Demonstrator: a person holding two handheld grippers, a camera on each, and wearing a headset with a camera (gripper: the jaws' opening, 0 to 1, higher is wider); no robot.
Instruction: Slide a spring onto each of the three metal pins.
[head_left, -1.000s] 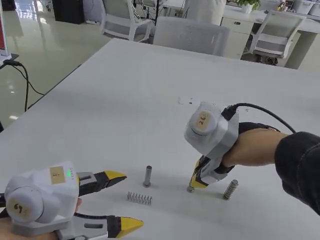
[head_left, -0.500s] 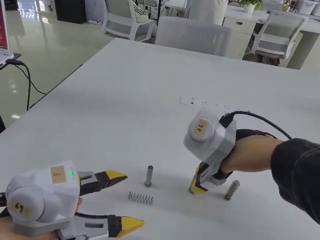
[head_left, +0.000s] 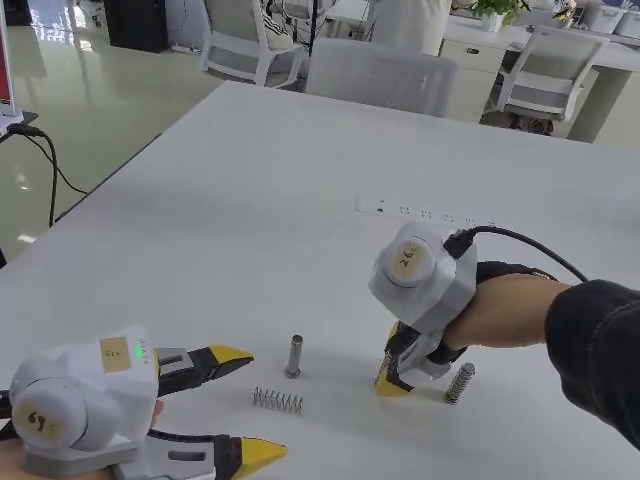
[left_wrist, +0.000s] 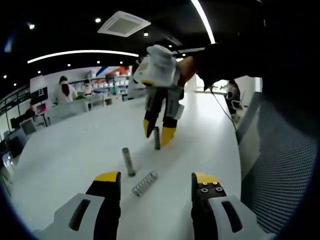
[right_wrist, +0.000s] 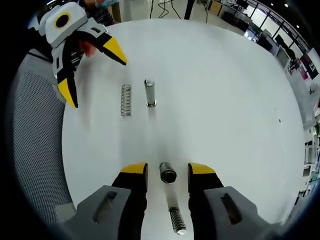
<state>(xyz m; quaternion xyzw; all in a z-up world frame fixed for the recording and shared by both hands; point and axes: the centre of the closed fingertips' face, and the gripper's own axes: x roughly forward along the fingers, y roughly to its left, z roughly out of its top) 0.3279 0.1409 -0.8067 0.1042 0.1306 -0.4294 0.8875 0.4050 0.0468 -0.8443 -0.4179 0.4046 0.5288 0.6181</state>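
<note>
Nearest me, the left gripper (right_wrist: 100, 84) sits low over the white table (head_left: 300, 200), jaws spread wide and holding nothing. The loose spring (head_left: 277, 400) lies on its side just ahead of its tips. Just beyond it a bare pin (head_left: 294, 355) stands upright. Further along, the right gripper (left_wrist: 157, 136) points down astride a second pin (right_wrist: 167, 173), jaws parted with a gap on either side, so it is not pinching it. Just past that, the third pin (head_left: 460, 382) already wears a coil. The job now looks to be fetching the loose spring. Take it lightly round the middle so the coils don't crush, leave one end free, centre it over a pin top and lower it straight. Far off are a power strip (head_left: 400, 210) and chairs (head_left: 380, 75).
</note>
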